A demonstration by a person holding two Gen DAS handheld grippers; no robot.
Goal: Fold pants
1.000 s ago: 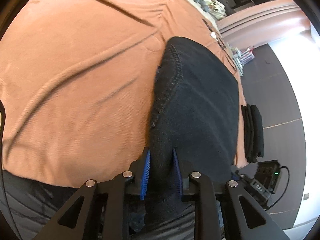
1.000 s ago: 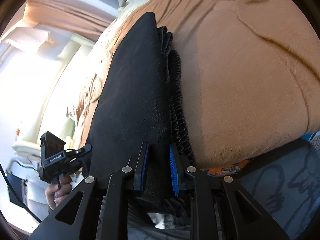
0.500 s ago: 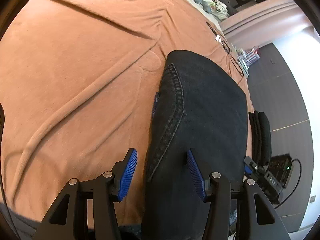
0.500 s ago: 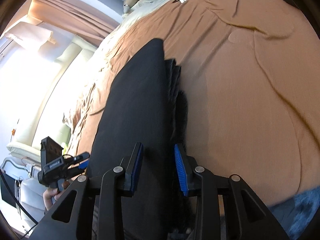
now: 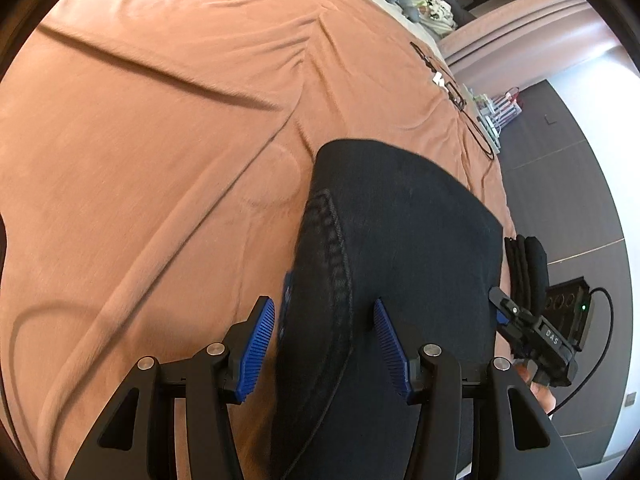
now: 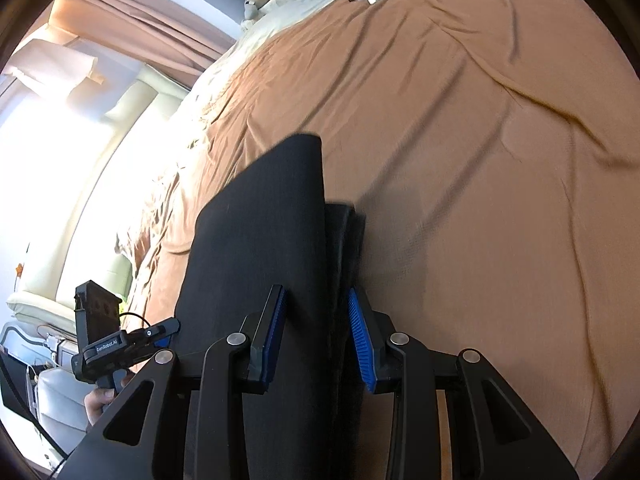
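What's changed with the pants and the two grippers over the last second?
Both let go: the left hand-held gripper and right hand-held gripper, a second ago clamped on the black pants, now stand open astride them. The pants have come to lie folded on the brown bedspread, which is unchanged.

Left claw (image 5: 324, 344), right claw (image 6: 316, 336): black arms, ribbed blue pads, silver screws.

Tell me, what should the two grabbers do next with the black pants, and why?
Probably pull both back. The left gripper and right gripper are open, pads off the black pants, which lie folded on the brown blanket.
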